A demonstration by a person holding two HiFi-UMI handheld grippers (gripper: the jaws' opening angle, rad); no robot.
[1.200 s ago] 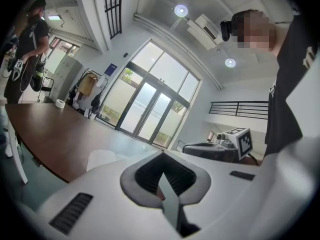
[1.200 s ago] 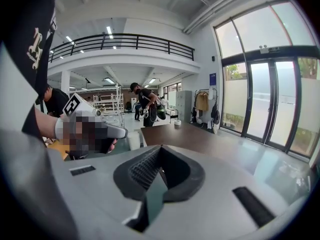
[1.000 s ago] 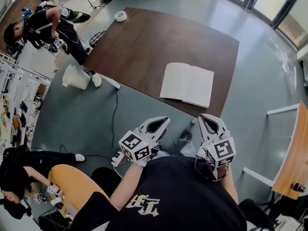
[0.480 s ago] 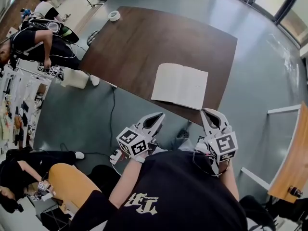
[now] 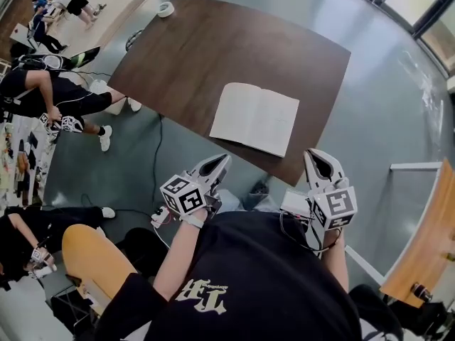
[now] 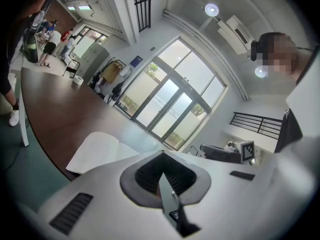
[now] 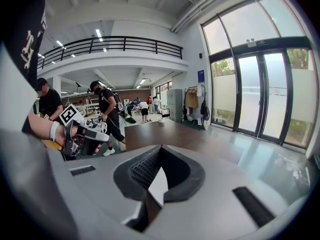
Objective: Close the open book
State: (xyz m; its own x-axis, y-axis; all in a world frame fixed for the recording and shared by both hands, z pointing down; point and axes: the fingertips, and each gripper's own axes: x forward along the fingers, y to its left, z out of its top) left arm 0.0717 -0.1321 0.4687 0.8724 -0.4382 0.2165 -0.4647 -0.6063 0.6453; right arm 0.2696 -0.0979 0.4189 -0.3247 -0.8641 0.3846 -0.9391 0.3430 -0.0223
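In the head view an open book (image 5: 254, 118) with pale pages lies flat near the front edge of the brown table (image 5: 213, 48). Both grippers hang in front of that edge, close to the person's body, and hold nothing. My left gripper (image 5: 217, 160) is shut and points up toward the book's left corner. My right gripper (image 5: 313, 153) is shut too, just below the table's front right corner. The left gripper view shows the book (image 6: 97, 151) ahead and to the left of the closed jaws (image 6: 161, 156). The right gripper view shows the left gripper (image 7: 80, 134) off to its left.
A roll of tape (image 5: 166, 9) sits at the table's far left corner. A cable (image 5: 160, 169) runs over the floor left of the table, where several people (image 5: 57, 101) are. A yellow chair (image 5: 92, 251) is at the lower left, a wooden tabletop (image 5: 426, 247) at the right.
Both grippers have shifted: the left lower and further left in the picture, the right closer under the table's corner. The book sits further left in view. The people at the left have moved.
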